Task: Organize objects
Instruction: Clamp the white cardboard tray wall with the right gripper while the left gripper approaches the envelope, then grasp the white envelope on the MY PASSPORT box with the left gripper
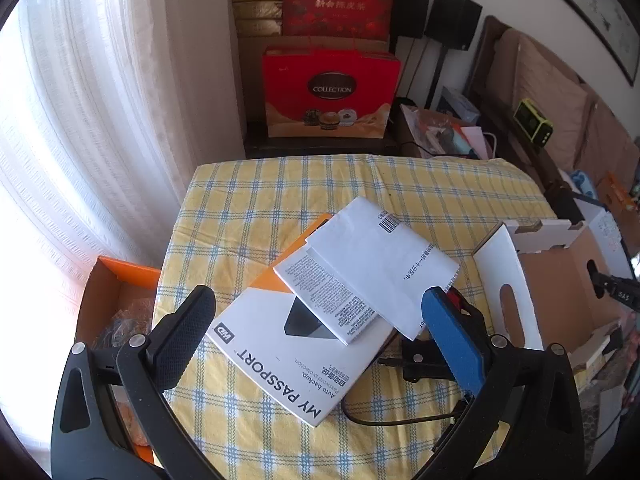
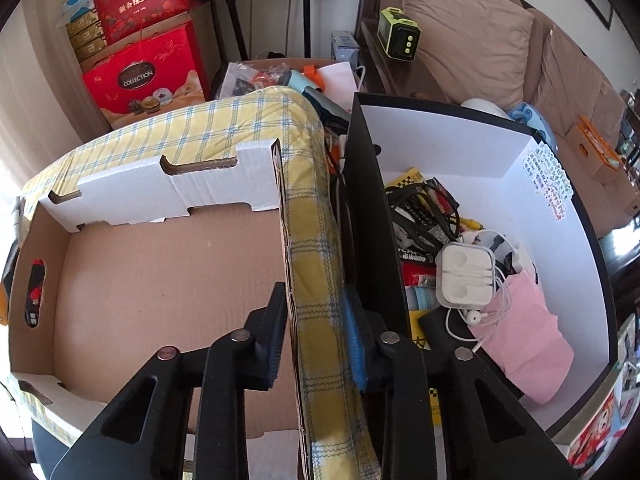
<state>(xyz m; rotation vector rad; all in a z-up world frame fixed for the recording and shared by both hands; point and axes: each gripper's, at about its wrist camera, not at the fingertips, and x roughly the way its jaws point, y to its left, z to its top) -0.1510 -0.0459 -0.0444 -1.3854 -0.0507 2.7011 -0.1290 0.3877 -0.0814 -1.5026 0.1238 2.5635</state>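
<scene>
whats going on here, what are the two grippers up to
A person is sorting clutter on a checked table. The left gripper is open over a stack of papers lying on a hard drive box, gripping nothing. The right gripper straddles the wall of an empty cardboard box, not clearly clamped. Beside that sits a black-sided box of cables and earphones.

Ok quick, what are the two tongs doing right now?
Left tongs: open, holding nothing, over the My Passport box.
Right tongs: open, straddling the cardboard box wall, not squeezing it.
</scene>
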